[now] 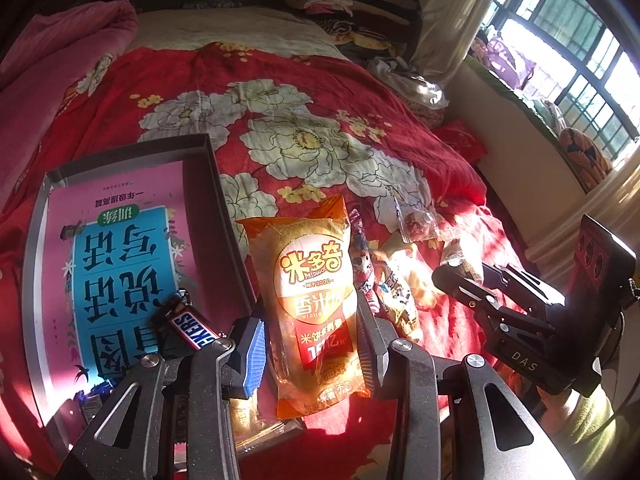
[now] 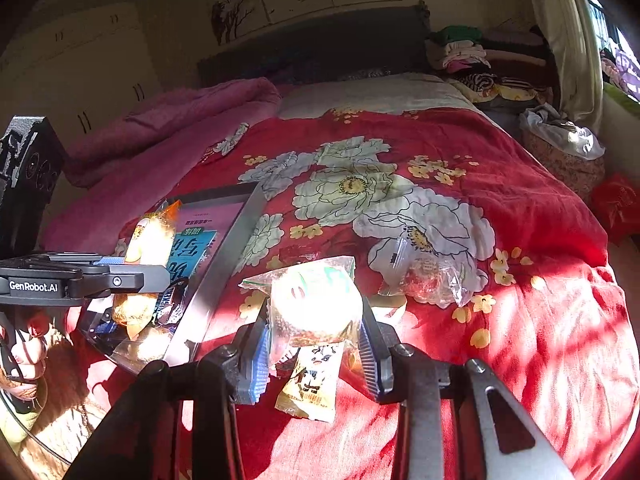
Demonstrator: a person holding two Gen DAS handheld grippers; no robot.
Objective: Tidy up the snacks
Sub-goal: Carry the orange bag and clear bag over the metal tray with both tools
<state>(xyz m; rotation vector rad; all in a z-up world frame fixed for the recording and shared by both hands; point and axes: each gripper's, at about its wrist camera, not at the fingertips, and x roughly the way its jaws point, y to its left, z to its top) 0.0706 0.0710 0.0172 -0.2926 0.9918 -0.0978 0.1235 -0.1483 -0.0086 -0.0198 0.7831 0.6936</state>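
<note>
Item one: our left gripper [image 1: 310, 344] is clamped on the orange rice-cracker pack [image 1: 314, 304], held up just beside the grey tray [image 1: 216, 184], near its right wall. Item two: our right gripper [image 2: 314, 346] is clamped on a clear-wrapped round snack [image 2: 314, 304], further right of the tray, above a yellow cartoon-printed packet [image 2: 312, 380] lying on the red floral quilt [image 2: 500, 208]. Inside the tray: a Snickers bar [image 1: 190, 326] on a pink and blue book cover [image 1: 124, 256].

Risks, as we judge them: both wrappers are slick and puffy, so either may slide from the pads; a lowered pack could catch the tray wall.

Unclear: sun glare washes out the round snack's label, and the tray's near corner is hidden behind our left fingers.
</note>
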